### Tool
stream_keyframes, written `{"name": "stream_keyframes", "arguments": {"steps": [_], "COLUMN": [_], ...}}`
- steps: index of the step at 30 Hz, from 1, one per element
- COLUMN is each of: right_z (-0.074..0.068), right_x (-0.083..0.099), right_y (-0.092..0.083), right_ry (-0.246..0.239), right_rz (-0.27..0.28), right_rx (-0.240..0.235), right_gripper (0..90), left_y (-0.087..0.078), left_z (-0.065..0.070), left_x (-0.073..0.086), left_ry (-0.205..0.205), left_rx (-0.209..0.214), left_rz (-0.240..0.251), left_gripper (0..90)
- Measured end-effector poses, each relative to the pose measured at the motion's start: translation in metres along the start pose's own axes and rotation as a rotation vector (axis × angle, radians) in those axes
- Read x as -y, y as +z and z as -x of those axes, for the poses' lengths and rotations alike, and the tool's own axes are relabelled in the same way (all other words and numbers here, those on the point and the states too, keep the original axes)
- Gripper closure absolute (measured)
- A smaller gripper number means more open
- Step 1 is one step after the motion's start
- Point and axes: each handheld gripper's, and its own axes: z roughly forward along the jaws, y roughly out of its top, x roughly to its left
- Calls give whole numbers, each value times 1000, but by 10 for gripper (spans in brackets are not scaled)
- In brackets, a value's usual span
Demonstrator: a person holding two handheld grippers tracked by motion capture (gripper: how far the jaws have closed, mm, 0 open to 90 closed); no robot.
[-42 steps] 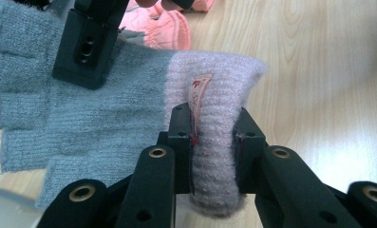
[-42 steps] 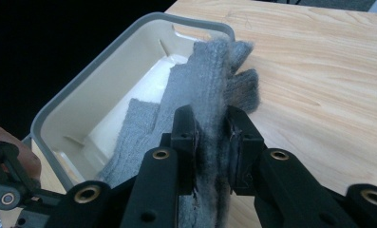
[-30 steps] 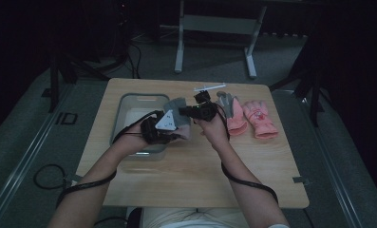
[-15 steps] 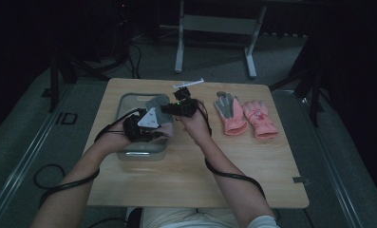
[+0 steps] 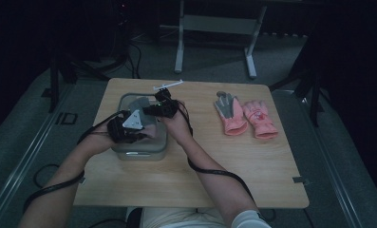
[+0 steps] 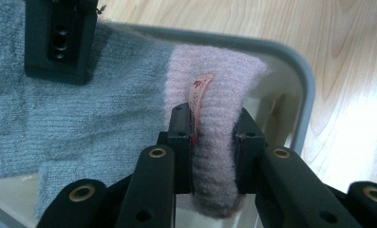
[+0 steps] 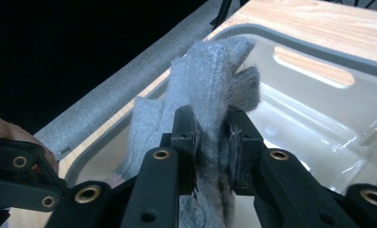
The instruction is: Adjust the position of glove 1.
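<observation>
Two claws, one knit glove [image 6: 129, 95], held over the grey bin [image 5: 158, 148].
Left claw [image 6: 214, 142] clamps the pink cuff [image 6: 214, 95], right claw [image 7: 211, 142] the grey fingers [image 7: 214, 71]; lower both level, then release together.

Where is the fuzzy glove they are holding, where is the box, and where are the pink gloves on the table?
knit glove [image 6: 219, 156], left gripper view, its pink cuff.
grey bin [image 7: 314, 38], right gripper view, its far rim.
pink gloves [image 5: 259, 121], high view, the right one's palm.

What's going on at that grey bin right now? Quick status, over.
Left gripper shut on pink cuff of knit glove. Right gripper shut on its grey end, over the bin. Nothing in the way; pink glove pair lies aside.
</observation>
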Motion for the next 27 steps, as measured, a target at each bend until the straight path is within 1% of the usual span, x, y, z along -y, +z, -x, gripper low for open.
{"name": "stream_keyframes", "arguments": {"steps": [5, 8, 11, 12, 16, 19, 21, 25, 27], "right_z": [6, 9, 14, 15, 20, 24, 27, 30, 30], "right_x": [6, 11, 16, 16, 19, 21, 22, 22, 21], "right_y": [14, 20, 25, 27, 33, 36, 38, 41, 41], "right_ry": [20, 22, 35, 36, 35, 31, 33, 36, 30], "right_rz": [-27, -39, -52, -56, -79, -98, -108, -104, -104], "right_rx": [8, 17, 22, 25, 49, 60, 63, 80, 98], "right_gripper": [760, 759, 759, 758, 756, 751, 742, 715, 692], "left_y": [11, 17, 26, 29, 42, 48, 52, 58, 61], "left_z": [-4, -5, -5, -6, -5, -4, -4, -7, -10], "left_x": [5, 7, 7, 6, 4, 2, 1, 1, 0], "left_ry": [-7, -9, 3, 0, 23, 24, 34, 21, 18], "left_rx": [32, 48, 47, 52, 54, 54, 48, 57, 62], "left_rz": [-37, -55, -73, -78, -115, -126, -138, -145, -162], "left_gripper": [741, 741, 741, 741, 740, 740, 740, 738, 736]}}
